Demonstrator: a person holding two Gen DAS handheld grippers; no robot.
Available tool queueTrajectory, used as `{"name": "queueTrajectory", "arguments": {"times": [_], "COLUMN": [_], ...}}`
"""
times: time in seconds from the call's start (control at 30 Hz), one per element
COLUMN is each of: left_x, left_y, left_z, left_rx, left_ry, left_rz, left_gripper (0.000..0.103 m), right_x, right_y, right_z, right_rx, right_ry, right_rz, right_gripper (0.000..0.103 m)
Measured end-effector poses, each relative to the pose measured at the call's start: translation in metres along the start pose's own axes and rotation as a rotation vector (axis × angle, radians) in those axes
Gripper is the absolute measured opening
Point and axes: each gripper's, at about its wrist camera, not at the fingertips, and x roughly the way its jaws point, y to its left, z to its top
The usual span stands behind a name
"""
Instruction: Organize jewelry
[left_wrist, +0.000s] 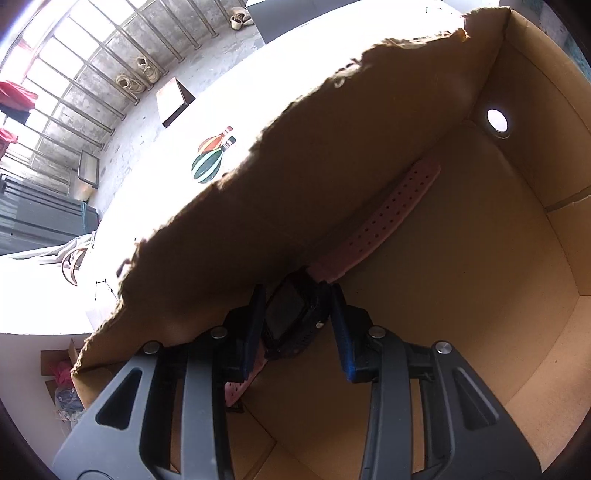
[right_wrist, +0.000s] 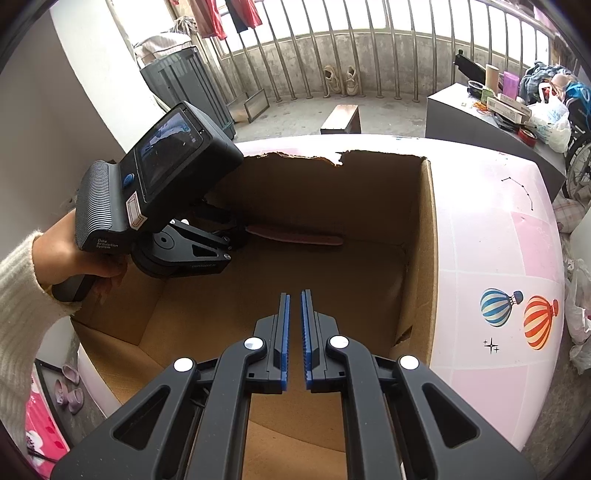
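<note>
Sunlit balcony railings stand behind a pink bench (right_wrist: 491, 258) carrying an open cardboard box (right_wrist: 424, 236). Inside, a watch (left_wrist: 291, 317) with a pink strap lies against the box's far wall, at eleven o'clock from the right hand-held gripper (right_wrist: 294, 332), which hangs clenched and empty. The left hand-held gripper (left_wrist: 297, 325) straddles the watch body, released, its pads (left_wrist: 341, 332) standing just off it.
</note>
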Motion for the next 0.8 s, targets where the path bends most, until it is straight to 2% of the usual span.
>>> {"name": "queueTrajectory", "arguments": {"times": [0.07, 0.13, 0.2, 0.27, 0.33, 0.47, 0.53, 0.6, 0.8], "left_x": [0.003, 0.002, -0.012, -0.021, -0.024, -0.012, -0.012, -0.007, -0.008], "left_y": [-0.009, -0.021, -0.023, -0.025, -0.024, -0.04, -0.049, -0.058, -0.072], "left_z": [-0.001, -0.001, 0.0, 0.001, -0.001, -0.015, -0.016, -0.017, -0.012], "left_rx": [0.037, 0.075, 0.088, 0.079, 0.089, 0.139, 0.172, 0.216, 0.217], "left_ry": [0.016, 0.022, 0.006, 0.016, 0.013, -0.003, 0.013, 0.039, 0.082], "left_rz": [0.009, 0.05, 0.065, 0.04, 0.057, 0.167, 0.213, 0.296, 0.352], "left_gripper": [0.033, 0.032, 0.023, 0.021, 0.019, 0.015, 0.015, 0.015, 0.017], "right_x": [0.0, 0.0, -0.001, -0.002, -0.004, -0.007, -0.007, -0.008, -0.008], "right_y": [0.0, 0.0, 0.0, -0.001, -0.002, -0.005, -0.005, -0.005, -0.006], "right_z": [0.0, 0.0, 0.0, 0.0, 0.0, 0.001, 0.0, 0.0, 0.002], "right_rx": [-0.002, -0.003, -0.004, -0.004, 0.001, 0.009, 0.004, 0.001, 0.013], "right_ry": [-0.001, 0.0, -0.001, -0.002, -0.007, -0.015, -0.016, -0.018, -0.024], "right_rz": [0.001, 0.001, 0.005, 0.005, 0.009, 0.013, 0.01, 0.008, 0.012], "right_gripper": [0.008, 0.009, 0.009, 0.009, 0.01, 0.012, 0.013, 0.013, 0.013]}}
